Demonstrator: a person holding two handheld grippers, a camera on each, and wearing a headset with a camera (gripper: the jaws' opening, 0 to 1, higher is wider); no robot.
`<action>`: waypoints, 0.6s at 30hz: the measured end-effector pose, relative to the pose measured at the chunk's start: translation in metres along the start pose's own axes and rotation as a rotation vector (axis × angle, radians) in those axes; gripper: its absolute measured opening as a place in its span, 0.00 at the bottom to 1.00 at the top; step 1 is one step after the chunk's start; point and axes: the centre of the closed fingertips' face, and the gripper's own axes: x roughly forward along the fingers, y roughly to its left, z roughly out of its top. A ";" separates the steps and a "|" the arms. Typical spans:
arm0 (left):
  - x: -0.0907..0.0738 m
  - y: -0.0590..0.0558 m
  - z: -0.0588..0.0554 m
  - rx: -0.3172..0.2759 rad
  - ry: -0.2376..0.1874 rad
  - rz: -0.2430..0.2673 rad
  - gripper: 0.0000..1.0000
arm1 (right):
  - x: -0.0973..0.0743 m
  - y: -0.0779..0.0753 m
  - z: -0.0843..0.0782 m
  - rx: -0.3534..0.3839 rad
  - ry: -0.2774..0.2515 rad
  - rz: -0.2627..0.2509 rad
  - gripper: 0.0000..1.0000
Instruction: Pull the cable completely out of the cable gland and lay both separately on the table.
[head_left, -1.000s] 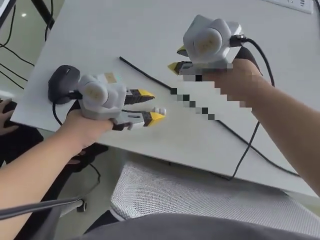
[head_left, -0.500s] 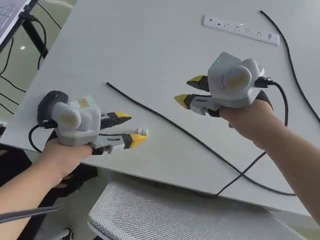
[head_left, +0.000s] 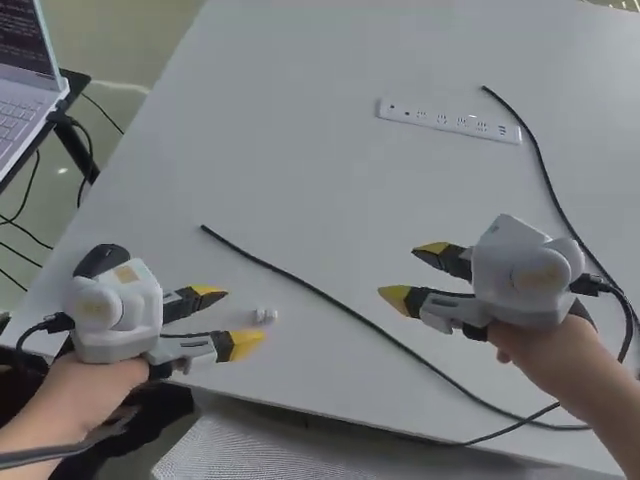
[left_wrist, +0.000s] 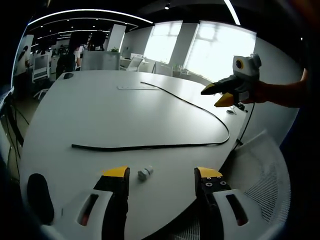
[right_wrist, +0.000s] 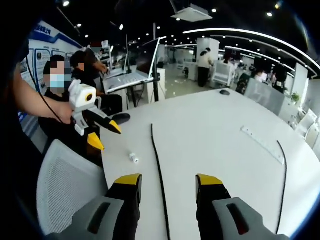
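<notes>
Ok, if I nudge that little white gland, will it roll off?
Probably rolls: the cable gland looks cylindrical, lying on its side. Likely very light, tiny beside the left gripper. The table edge is near, so go gently.

Bright, even light throughout; sharp head view, fisheye bending in both gripper views.

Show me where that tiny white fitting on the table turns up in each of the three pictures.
Head view: the cable gland lies lower left, just ahead of the left gripper.
Left gripper view: low centre, between that gripper's own jaws.
Right gripper view: left of centre, near the left gripper's yellow tips.
Shared landmark: the black cable, which runs beside it without touching it.
</notes>
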 end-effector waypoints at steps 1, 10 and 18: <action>0.000 0.001 -0.001 -0.005 0.001 0.008 0.54 | -0.004 0.000 -0.004 0.006 -0.002 0.000 0.42; -0.010 -0.008 0.002 0.007 0.008 0.059 0.60 | -0.045 -0.007 -0.037 0.063 -0.021 -0.027 0.49; -0.020 -0.021 0.001 0.011 0.030 0.084 0.68 | -0.069 -0.008 -0.059 0.097 -0.040 -0.042 0.53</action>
